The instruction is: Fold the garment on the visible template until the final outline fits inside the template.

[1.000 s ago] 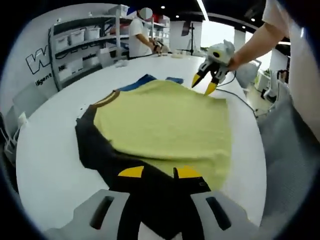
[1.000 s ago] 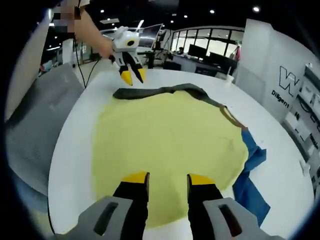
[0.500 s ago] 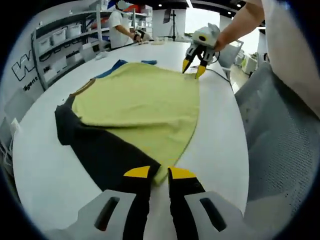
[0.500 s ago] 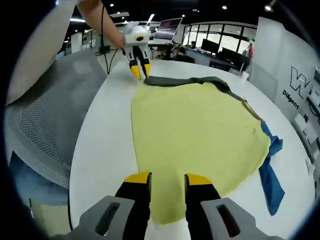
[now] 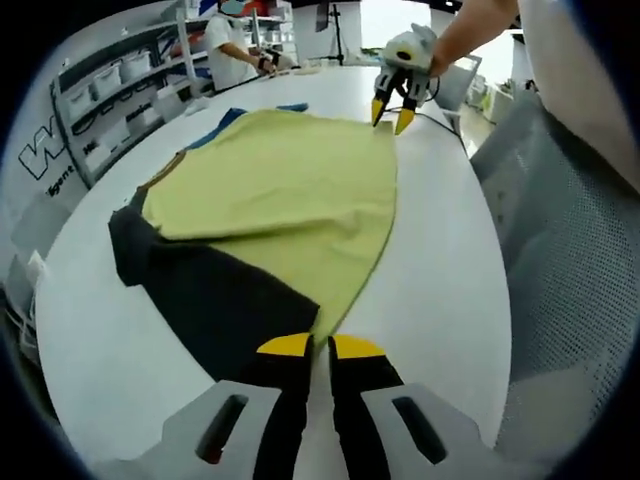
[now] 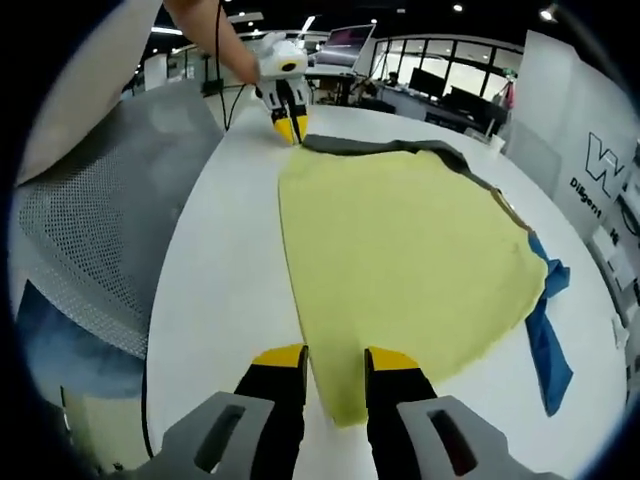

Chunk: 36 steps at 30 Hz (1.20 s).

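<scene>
A yellow garment (image 5: 290, 190) with a black sleeve part (image 5: 210, 290) lies spread on the white table (image 5: 440, 290). A blue template (image 5: 235, 115) peeks out from under its far side. My left gripper (image 5: 320, 346) is shut on the garment's near corner, its yellow tips almost touching. In the right gripper view the garment (image 6: 400, 240) stretches away to the left gripper (image 6: 289, 126), and the template (image 6: 545, 340) shows at the right. My right gripper (image 6: 336, 358) stands open with the garment's near corner between its jaws. It appears far off as the right gripper (image 5: 390, 112).
A grey mesh chair (image 5: 560, 250) stands close to the table's edge, seen also as the chair (image 6: 90, 220). Shelves with boxes (image 5: 120, 90) line the wall. A person (image 5: 230, 50) works at the table's far end. A cable (image 5: 445, 125) trails by the right gripper.
Both grippers have moved to the garment's corners along the chair-side edge. My left jaws have closed onto their corner. The right jaws have narrowed slightly.
</scene>
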Tool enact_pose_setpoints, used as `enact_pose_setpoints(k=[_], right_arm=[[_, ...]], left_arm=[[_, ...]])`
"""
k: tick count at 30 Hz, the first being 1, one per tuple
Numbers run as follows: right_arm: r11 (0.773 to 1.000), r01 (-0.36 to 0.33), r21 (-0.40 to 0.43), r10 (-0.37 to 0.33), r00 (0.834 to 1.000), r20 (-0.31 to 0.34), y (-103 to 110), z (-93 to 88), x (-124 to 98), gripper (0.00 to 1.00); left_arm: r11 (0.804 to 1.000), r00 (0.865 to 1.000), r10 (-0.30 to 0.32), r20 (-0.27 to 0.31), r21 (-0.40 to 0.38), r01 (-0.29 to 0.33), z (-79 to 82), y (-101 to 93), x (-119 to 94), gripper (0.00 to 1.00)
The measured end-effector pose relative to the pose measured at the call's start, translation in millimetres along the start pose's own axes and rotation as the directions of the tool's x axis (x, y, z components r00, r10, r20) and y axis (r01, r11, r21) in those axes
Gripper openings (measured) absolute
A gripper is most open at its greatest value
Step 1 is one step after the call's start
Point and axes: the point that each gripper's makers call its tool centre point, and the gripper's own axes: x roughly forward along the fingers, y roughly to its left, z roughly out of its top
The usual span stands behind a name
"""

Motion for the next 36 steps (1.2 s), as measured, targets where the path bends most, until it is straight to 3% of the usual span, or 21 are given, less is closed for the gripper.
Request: enact_pose_setpoints(k=[9,14,19,24,30,36], right_arm=[[1.0,-0.009,-0.013,0.008,1.0,-0.017,0.6,-8.4,-0.9,0.13],[1.0,-0.002,-0.001,0.002,1.0,-0.025,-1.0,-12.0,-2.1,0.08],[1.0,0.009,0.013,-0.009,0.999,-0.031,-0.8,-13.4,-3.9,0.01],[1.0,0.01,0.013,-0.009,0.999,-0.042,2.5,-14.3,-5.4,0.0],[1.0,0.001,0.022,0.0,0.999,-0.046,13.5,-15.6,-9.0,0.0],[1.0,-0.003,0.024,0.004,0.999,-0.046,25.7,-15.4,-12.4,0.0]], left_arm=[[1.0,0.999,0.021,-0.033,0.021,-0.02,-4.1,3.8,2.5,0.01],[1.0,0.999,0.007,-0.044,-0.005,-0.007,-2.8,0.1,2.4,0.0],[0.994,0.998,0.002,-0.058,-0.108,-0.008,-4.2,-12.2,-4.3,0.0],[0.985,0.997,-0.005,-0.076,-0.17,-0.008,-6.7,-31.9,-5.6,0.0],[0.958,0.993,0.032,-0.11,-0.281,-0.062,-12.9,-34.7,-8.8,0.0],[0.955,0.991,0.031,-0.131,-0.287,-0.068,-16.9,-41.1,-13.4,0.0]])
